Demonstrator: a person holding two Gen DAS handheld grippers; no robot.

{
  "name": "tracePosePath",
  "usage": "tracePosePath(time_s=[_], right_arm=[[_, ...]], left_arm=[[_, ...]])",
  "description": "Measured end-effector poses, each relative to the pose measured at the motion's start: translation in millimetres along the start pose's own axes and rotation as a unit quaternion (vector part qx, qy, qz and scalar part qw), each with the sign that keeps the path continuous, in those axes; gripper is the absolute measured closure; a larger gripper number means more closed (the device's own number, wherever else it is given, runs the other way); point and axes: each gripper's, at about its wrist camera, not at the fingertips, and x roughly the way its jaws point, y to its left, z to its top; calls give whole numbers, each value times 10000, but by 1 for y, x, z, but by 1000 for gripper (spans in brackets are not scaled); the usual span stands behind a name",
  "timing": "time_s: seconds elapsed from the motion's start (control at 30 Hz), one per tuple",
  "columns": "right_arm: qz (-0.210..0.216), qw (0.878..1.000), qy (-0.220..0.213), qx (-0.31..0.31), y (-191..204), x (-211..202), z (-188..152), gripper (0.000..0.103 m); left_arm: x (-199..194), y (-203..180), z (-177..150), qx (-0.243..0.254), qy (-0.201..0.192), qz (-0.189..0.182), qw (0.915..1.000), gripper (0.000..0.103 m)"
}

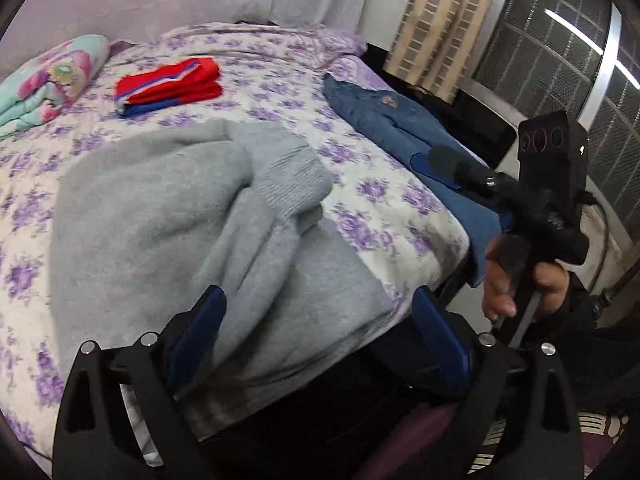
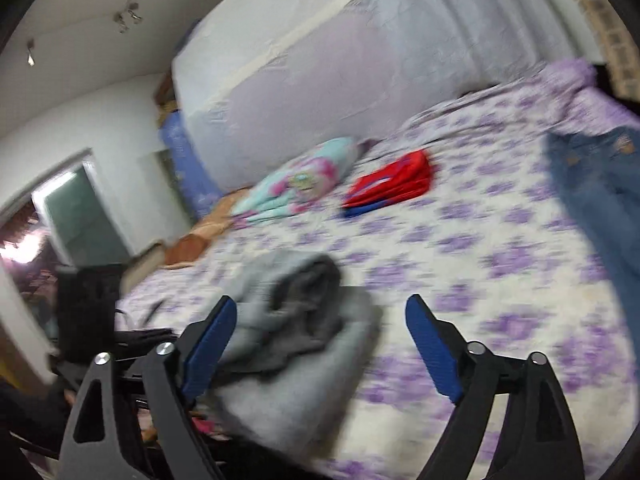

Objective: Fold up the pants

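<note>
Grey sweatpants lie folded over on the bed's near edge, a ribbed cuff on top. They also show in the blurred right wrist view. My left gripper is open just above the pants' near edge, holding nothing. My right gripper is open above the bed beside the pants, empty. It also shows in the left wrist view, held by a hand over the jeans.
The bed has a purple floral sheet. Blue jeans lie along its right edge. Folded red and blue pants and a pastel floral blanket lie farther back. A window with a curtain stands at right.
</note>
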Motion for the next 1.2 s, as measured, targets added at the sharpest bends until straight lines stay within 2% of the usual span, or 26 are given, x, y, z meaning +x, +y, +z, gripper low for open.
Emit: tracePosePath(time_s=[0.03, 0.07, 0.17, 0.2, 0.23, 0.27, 0.3, 0.33, 0.4, 0.5, 0.6, 0.67, 0.73, 0.77, 0.83, 0.87, 0.9, 0.93, 1.0, 1.07, 1.13, 1.2], right_arm=[[313, 9993, 188, -5, 6, 14, 4, 8], [438, 9982, 394, -98, 12, 29, 7, 8], [206, 9933, 1052, -426, 26, 82, 3, 8], [225, 9905, 1281, -451, 27, 97, 0, 18], [418, 9827, 1762, -386, 27, 120, -8, 57], [595, 9777, 2005, -200, 24, 132, -13, 62], [703, 9765, 2035, -10, 20, 136, -13, 69], [919, 9757, 1989, 105, 20, 133, -10, 76], [1068, 9781, 1787, 6, 32, 120, -3, 79], [1334, 9813, 1328, -403, 72, 79, 15, 80], [1371, 9810, 1224, -618, 95, 47, 25, 80], [1307, 9813, 1315, -511, 92, 32, 25, 80], [1066, 9808, 1631, -130, 69, 37, 11, 77], [852, 9790, 1848, 84, 53, 47, -1, 76], [454, 9675, 2362, 780, 8, 73, -33, 63], [582, 9635, 2385, 1064, -7, 77, -42, 63], [811, 9620, 2276, 1273, -15, 73, -46, 62], [806, 9645, 2197, 1223, -12, 64, -41, 58], [545, 9795, 1823, 664, 7, 38, -22, 56], [386, 9931, 1110, 4, 30, 4, 7, 56], [591, 9959, 591, -352, 48, -13, 30, 55], [807, 9939, 527, -534, 61, -4, 42, 55]], left_arm=[[1, 2, 2, -65, 35, 23, 10000, 11], [2, 4, 2, -139, 59, -14, 9999, 11], [3, 5, 2, -149, 39, 23, 9999, 11], [2, 5, 1, -146, 29, 31, 9999, 11], [0, 6, 0, -155, 15, 27, 9999, 11], [0, 8, -1, -188, 22, 67, 9998, 11], [0, 12, -2, -236, 33, 108, 9997, 11], [-2, 16, -4, -310, 6, 74, 9995, 11], [-13, 18, -6, -368, -137, -30, 9992, 11], [-41, 11, -2, -322, -444, -169, 9984, 11], [-71, -4, 0, -122, -708, -365, 9967, 6], [-76, -12, -2, 28, -744, -391, 9965, 5], [-62, -8, -4, -25, -502, -526, 9974, 5], [-47, 3, -5, -227, -250, -662, 9972, 5], [-6, 34, -14, -776, 340, -805, 9932, 6], [4, 43, -18, -947, 445, -965, 9898, 6], [4, 47, -19, -1016, 383, -1083, 9882, 6], [-2, 45, -18, -957, 295, -1124, 9886, 5], [-23, 31, -12, -589, 146, -926, 9939, 5], [-45, 20, -6, -275, -150, -766, 9966, 5], [-62, 14, 0, -89, -476, -637, 9968, 5], [-62, 17, 12, -117, -678, -610, 9958, 5]])
